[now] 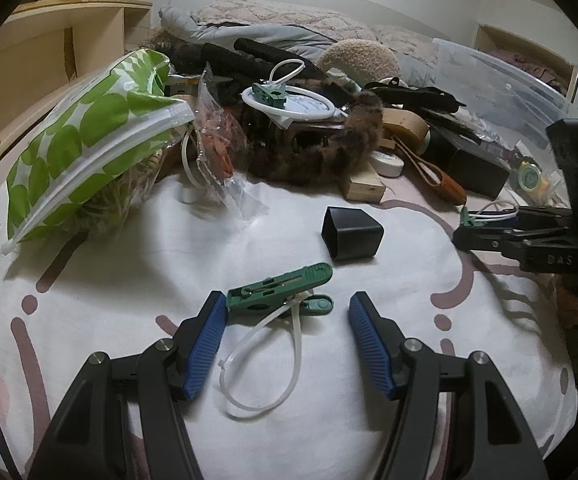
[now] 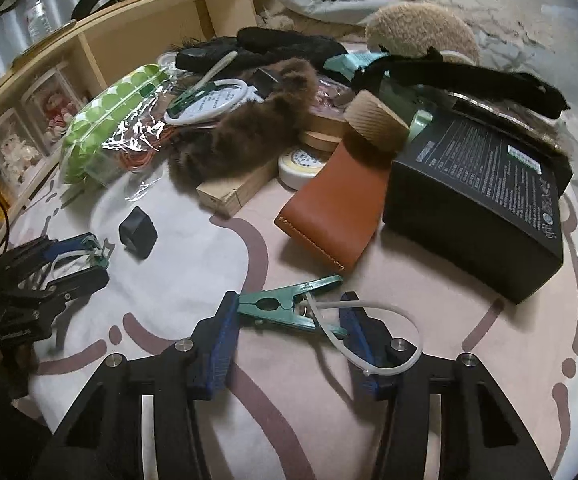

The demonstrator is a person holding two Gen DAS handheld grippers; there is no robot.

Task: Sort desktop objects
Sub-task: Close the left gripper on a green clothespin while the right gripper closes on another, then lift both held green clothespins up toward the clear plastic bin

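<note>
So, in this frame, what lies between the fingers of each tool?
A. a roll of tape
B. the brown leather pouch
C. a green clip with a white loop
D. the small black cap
C. A green clip with a white loop lies between the left tool's fingers, and another green clip between the right tool's fingers; the black cap sits apart on the sheet.

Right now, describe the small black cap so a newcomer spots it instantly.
Start at the clutter pile on the white patterned sheet. On the bare sheet just in front of the pile's wooden block lies the black cap, alone. It's small, boxy and unprinted, unlike the big lettered black box.
</note>
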